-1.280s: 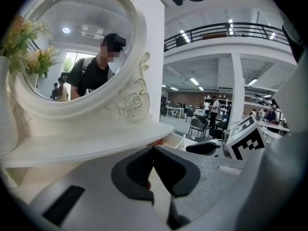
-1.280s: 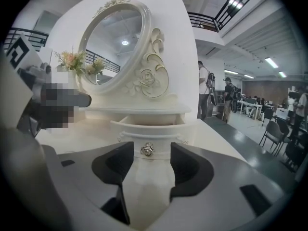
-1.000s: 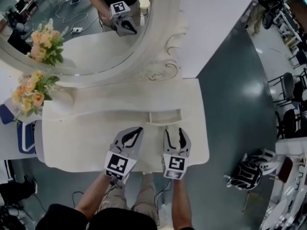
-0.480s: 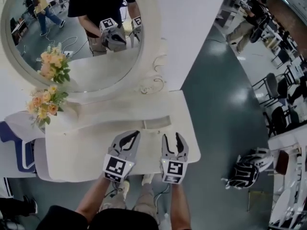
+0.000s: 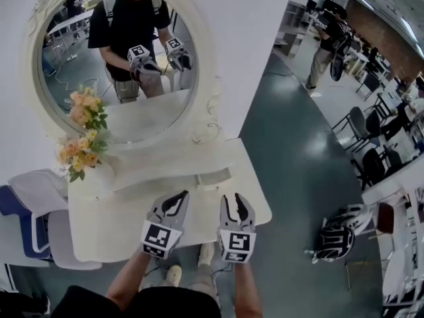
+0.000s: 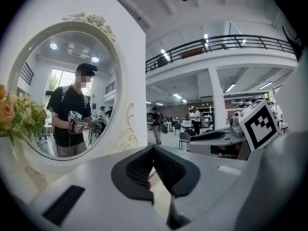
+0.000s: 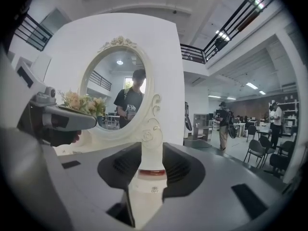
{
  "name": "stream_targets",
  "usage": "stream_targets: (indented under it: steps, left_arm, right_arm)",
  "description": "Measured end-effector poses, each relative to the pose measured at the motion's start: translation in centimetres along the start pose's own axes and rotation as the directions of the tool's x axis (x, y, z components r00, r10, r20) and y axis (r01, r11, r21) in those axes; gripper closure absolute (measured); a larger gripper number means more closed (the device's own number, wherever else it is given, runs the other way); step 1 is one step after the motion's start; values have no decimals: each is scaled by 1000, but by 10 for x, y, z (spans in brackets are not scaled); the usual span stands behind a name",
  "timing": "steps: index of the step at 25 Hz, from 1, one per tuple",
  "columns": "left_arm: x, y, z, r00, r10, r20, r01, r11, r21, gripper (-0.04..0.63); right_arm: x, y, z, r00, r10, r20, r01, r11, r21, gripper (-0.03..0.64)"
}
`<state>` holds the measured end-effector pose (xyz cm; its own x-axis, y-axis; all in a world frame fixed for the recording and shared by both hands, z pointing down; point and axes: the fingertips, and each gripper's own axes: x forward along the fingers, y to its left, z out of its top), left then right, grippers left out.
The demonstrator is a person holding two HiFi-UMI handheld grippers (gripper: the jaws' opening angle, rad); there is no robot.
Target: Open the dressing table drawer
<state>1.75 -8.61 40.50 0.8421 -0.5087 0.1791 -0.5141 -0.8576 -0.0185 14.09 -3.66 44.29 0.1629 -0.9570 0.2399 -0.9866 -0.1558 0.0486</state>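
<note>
— How do the fingers stand?

— The left gripper (image 5: pixel 179 197) has its fingers (image 6: pixel 137 170) tip to tip, with nothing caught. The right gripper (image 5: pixel 236 201) is closing, its fingers (image 7: pixel 120 165) apart around empty air.

— And the drawer?

— The drawer (image 5: pixel 213 177) lies ahead of the gap between the two grippers, touching neither. It sits in the raised back tier, toward the right edge of the dressing table (image 5: pixel 112 230). Both grippers hover over the table's front edge.

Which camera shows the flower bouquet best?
The head view: the whole bouquet shows, plus its reflection in the mirror. The left gripper view catches only a cut-off edge; the right gripper view shows it small and far.
</note>
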Motion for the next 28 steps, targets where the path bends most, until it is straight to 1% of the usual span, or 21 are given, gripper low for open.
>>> stream_targets:
  steps: [6,9,13,18,21,24,28]
  left_arm:
    - [-33,-7,11,999,-29,27,29,999,19,596]
    - [-49,-9,18,998,-39,44,38,999,23,596]
    - [-67,-12,19,997,-59,58,57,998,35,596]
    - [-92,-14,17,994,-82,68,79,996,46,595]
    - [-104,-17,12,994,-92,62,89,995,43,595]
    - [-115,-21,8,993,-101,59,98,994,43,597]
    - [-123,-23,9,992,-110,65,107,993,47,596]
  right_arm:
    - [-36,15,8,999,-27,18,27,1000,1,499]
    - [-52,21,17,998,-40,54,40,999,-7,505]
    - [-71,26,15,994,-67,90,68,998,-12,525]
    - [-97,39,13,990,-98,97,101,995,-21,549]
    - [-113,48,14,991,-111,75,113,993,-29,558]
    - [-124,56,19,989,-118,83,121,992,-28,573]
    - [-133,61,12,988,-138,64,139,990,-19,596]
